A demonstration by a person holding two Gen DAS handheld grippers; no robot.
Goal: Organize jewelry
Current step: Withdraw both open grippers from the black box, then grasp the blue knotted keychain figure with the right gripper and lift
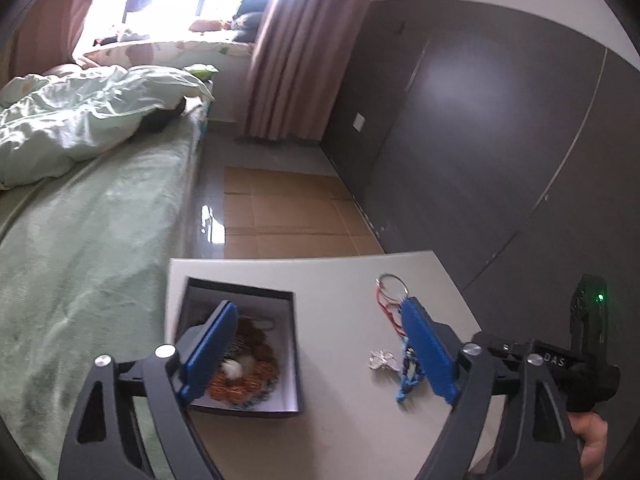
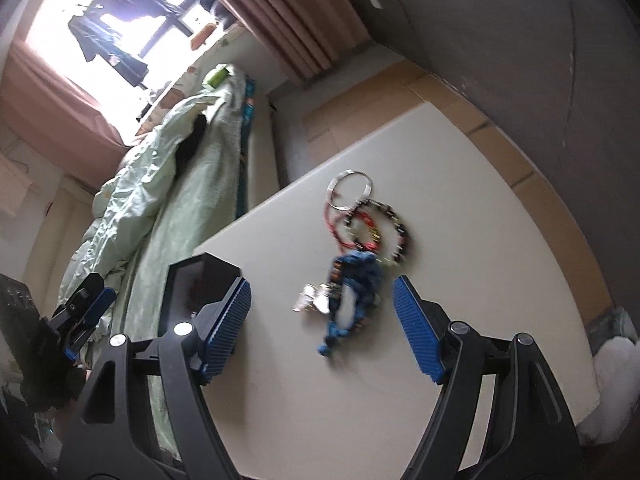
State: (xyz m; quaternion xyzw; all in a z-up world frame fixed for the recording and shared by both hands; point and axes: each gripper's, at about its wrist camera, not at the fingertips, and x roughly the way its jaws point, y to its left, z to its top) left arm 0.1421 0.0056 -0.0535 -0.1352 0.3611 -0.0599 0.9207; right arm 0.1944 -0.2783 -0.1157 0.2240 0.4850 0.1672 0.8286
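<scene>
Jewelry filled our left wrist view: our left gripper [image 1: 318, 354], jaws spread wide and holding nothing, hovered over the white table [image 1: 344, 280]; a dark open-topped box [image 1: 244, 344] held brown bead bracelets [image 1: 248, 384]; right wrist view: our right gripper [image 2: 322, 330], jaws likewise spread, framed a blue braided bracelet [image 2: 354, 300], a dark beaded bracelet [image 2: 394, 226] and a silver bangle [image 2: 350, 190] lying on the table.
</scene>
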